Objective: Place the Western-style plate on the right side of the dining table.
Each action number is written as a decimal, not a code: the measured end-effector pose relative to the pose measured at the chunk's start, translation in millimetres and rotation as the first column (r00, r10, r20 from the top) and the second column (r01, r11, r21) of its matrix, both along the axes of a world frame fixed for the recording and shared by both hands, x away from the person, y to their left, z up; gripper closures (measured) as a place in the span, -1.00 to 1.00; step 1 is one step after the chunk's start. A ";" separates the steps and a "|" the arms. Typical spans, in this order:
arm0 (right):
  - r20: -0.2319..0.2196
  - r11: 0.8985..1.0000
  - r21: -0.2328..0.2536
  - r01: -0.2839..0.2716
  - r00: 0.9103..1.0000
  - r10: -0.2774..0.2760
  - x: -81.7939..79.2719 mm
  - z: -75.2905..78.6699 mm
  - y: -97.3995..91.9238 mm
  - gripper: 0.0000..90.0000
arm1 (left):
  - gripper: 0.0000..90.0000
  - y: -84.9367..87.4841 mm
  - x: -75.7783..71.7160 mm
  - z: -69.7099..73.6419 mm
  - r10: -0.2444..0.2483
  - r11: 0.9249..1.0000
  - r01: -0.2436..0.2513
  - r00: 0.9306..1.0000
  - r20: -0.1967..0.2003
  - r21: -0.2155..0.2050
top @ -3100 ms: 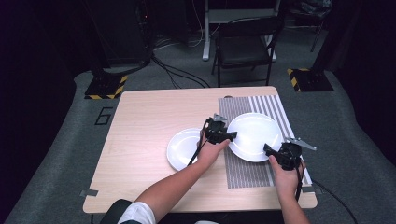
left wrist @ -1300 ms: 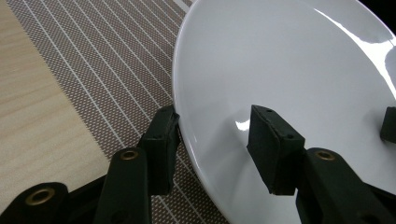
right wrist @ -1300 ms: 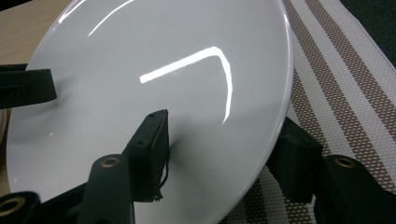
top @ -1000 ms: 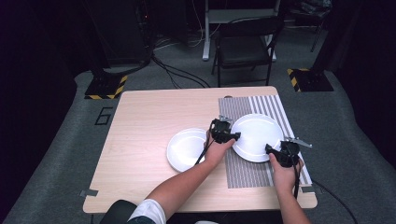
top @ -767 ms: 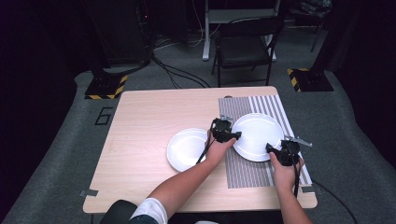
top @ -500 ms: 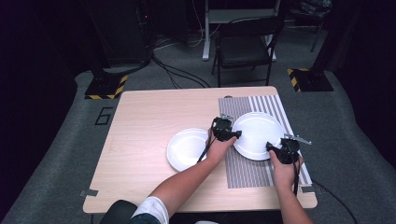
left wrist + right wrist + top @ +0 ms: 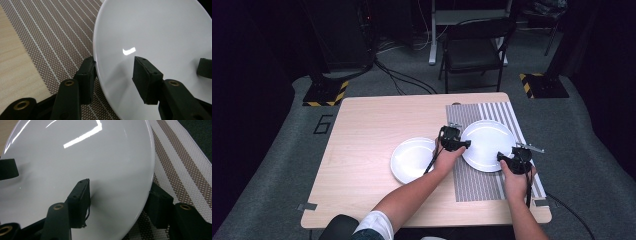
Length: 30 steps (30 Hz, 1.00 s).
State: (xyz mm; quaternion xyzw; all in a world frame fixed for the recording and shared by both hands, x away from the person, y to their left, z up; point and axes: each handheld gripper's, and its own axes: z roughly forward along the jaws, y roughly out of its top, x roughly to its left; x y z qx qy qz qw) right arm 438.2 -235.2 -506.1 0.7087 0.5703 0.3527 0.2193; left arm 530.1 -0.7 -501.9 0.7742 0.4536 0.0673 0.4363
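**Both claws reach around the big plate**

The left gripper [image 7: 113, 75] and right gripper [image 7: 120, 202] are open wide, each straddling the big plate's [image 7: 488, 145] rim. They have crept closer. The plate lies on the striped mat [image 7: 477, 182], probably about to be lifted.

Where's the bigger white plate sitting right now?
In the high view the larger plate lies on the striped placemat at the table's right side, between the left gripper and right gripper, with the smaller plate to its left.
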 end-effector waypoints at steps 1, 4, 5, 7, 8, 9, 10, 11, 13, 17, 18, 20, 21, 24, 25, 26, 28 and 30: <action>-0.007 1.000 0.000 0.001 1.000 -0.001 -0.1 0.3 -0.2 -0.08 | 0.18 -0.3 0.2 0.0 0.001 1.000 -0.001 1.000 0.002 0.000; -0.008 1.000 -0.002 0.001 1.000 -0.001 0.2 -0.6 -0.4 -0.08 | 0.18 -1.9 0.0 0.2 0.006 1.000 -0.006 1.000 0.004 0.006; -0.006 1.000 -0.004 0.001 1.000 -0.001 0.2 -1.1 -0.8 -0.08 | 0.18 -3.0 -0.5 0.1 0.011 1.000 -0.011 1.000 0.001 0.001; -0.015 1.000 -0.006 0.005 1.000 -0.005 0.5 -2.0 -1.3 -0.08 | 0.17 -3.1 -0.2 -0.1 0.004 1.000 -0.004 1.000 0.006 0.008; -0.014 1.000 -0.003 0.005 1.000 -0.005 0.7 -3.1 -1.4 -0.08 | 0.17 -3.7 -0.2 -0.2 0.006 1.000 -0.006 1.000 0.007 0.009; -0.015 1.000 -0.009 0.004 1.000 -0.005 1.2 -4.3 -1.9 -0.08 | 0.17 -3.8 -0.1 -0.2 0.003 1.000 -0.003 1.000 0.010 0.011; -0.017 1.000 -0.009 0.003 1.000 -0.003 1.2 -4.7 -2.2 -0.09 | 0.17 -4.9 -0.3 -0.3 0.009 1.000 -0.009 1.000 0.009 0.011; -0.016 1.000 -0.003 0.003 1.000 -0.003 1.7 -5.7 -2.5 -0.09 | 0.16 -5.5 -0.3 -0.6 0.011 1.000 -0.011 1.000 0.009 0.010; -0.021 1.000 -0.002 0.002 1.000 -0.002 1.9 -6.3 -2.9 -0.10 | 0.16 -6.1 -0.2 -1.1 0.013 1.000 -0.013 1.000 0.007 0.016; -0.022 1.000 -0.010 -0.001 1.000 0.001 2.3 -6.3 -2.8 -0.10 | 0.16 -6.9 0.7 -2.5 0.013 1.000 -0.013 1.000 0.007 0.025; -0.025 1.000 -0.011 0.001 1.000 -0.002 2.8 -6.5 -2.9 -0.11 | 0.16 -6.9 0.8 -2.6 0.010 1.000 -0.010 1.000 0.007 0.029; -0.027 1.000 -0.008 0.001 1.000 -0.002 3.5 -7.0 -3.0 -0.11 | 0.16 -7.4 1.2 -3.2 0.014 0.999 -0.014 1.000 0.002 0.032; -0.028 1.000 -0.011 -0.001 1.000 0.000 3.7 -7.3 -3.1 -0.12 | 0.16 -7.5 1.4 -3.3 0.014 0.999 -0.014 1.000 0.001 0.031; -0.029 1.000 -0.015 0.000 1.000 0.000 4.1 -7.8 -3.4 -0.12 | 0.16 -8.0 1.8 -3.6 0.011 0.999 -0.011 1.000 -0.002 0.036; -0.029 1.000 -0.015 0.001 1.000 -0.001 4.3 -8.0 -3.5 -0.12 | 0.16 -8.2 1.9 -3.8 0.015 0.999 -0.015 1.000 -0.009 0.033; -0.030 1.000 -0.016 0.001 1.000 -0.002 4.4 -8.1 -3.6 -0.12 | 0.16 -8.1 2.3 -4.0 0.013 0.999 -0.012 1.000 -0.009 0.035; -0.031 1.000 -0.015 -0.002 1.000 0.001 4.6 -8.3 -3.9 -0.12 | 0.16 -8.8 3.0 -4.5 0.011 0.999 -0.011 1.000 -0.007 0.040; -0.033 1.000 -0.017 -0.001 0.999 0.001 4.3 -8.4 -4.7 -0.12 | 0.16 -10.1 3.3 -5.0 0.010 0.999 -0.009 1.000 -0.011 0.041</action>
